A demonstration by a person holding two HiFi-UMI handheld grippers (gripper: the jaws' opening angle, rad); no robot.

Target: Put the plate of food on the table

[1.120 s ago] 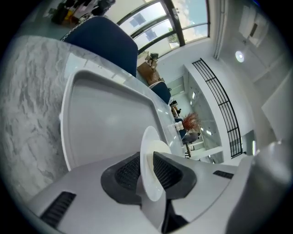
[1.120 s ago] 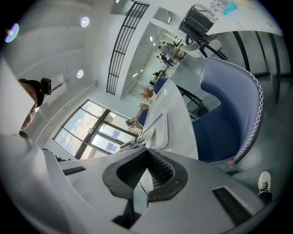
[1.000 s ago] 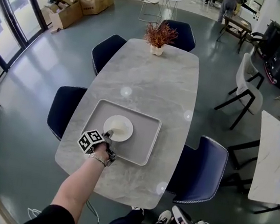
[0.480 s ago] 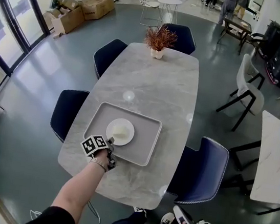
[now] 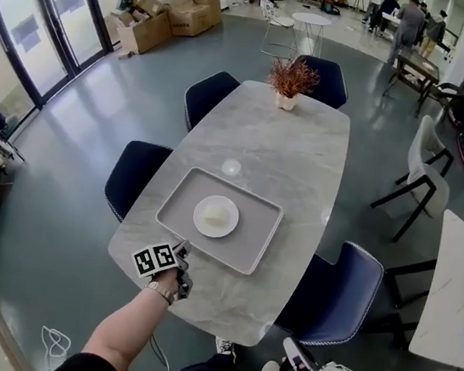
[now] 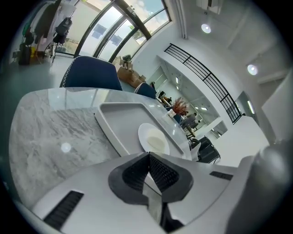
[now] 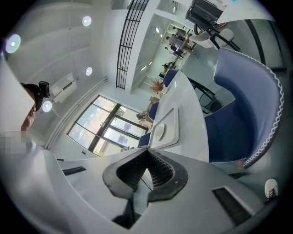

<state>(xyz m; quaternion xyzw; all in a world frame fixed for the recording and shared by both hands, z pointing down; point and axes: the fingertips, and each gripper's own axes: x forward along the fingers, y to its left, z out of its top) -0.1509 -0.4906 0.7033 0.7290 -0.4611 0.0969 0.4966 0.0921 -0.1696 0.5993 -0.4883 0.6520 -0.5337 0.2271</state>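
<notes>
Left gripper (image 6: 149,157), its dark ribbed fingers (image 6: 132,176) just closed flat against each other with nothing between them, is poised above a grey marble table (image 6: 50,132). Just beyond the fingertips, a white plate (image 6: 144,132) bearing a pale mound of food (image 6: 157,145) sits inside a shallow grey tray (image 6: 114,116). Dark blue chairs (image 6: 89,77) line the table's far side before tall windows (image 6: 110,32). A reddish potted plant (image 6: 179,106) marks the distant end.
</notes>
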